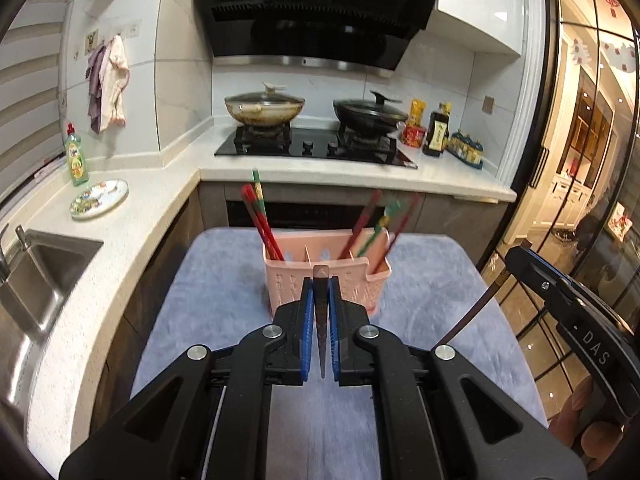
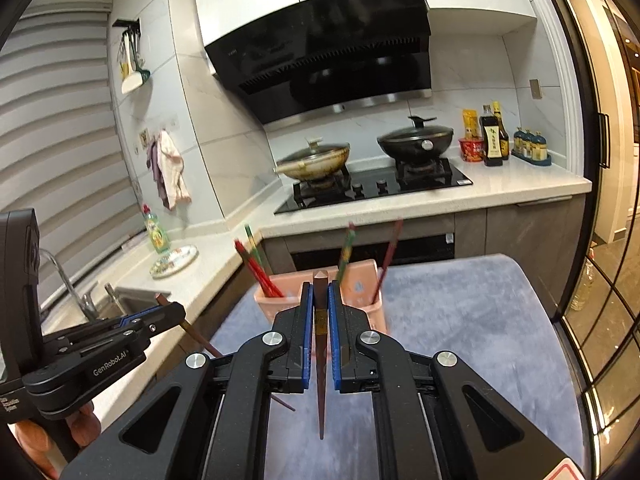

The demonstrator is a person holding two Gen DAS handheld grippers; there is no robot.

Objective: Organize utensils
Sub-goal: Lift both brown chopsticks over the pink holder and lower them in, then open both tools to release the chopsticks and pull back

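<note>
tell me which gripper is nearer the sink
Left. The left gripper, shut on a chopstick, sits on the sink side of the blue mat. The right gripper, also holding a chopstick, is further toward the glass door.

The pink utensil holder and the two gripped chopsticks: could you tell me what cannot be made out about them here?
- Pink holder, left wrist view: the left gripper covers its front middle; the middle compartment's contents are hidden.
- Standing chopsticks, both views: blurred, so no count.
- Left chopstick: both ends end between the fingers, so its length is unclear.
- Right chopstick, held by the right gripper: markings too small to read.
</note>
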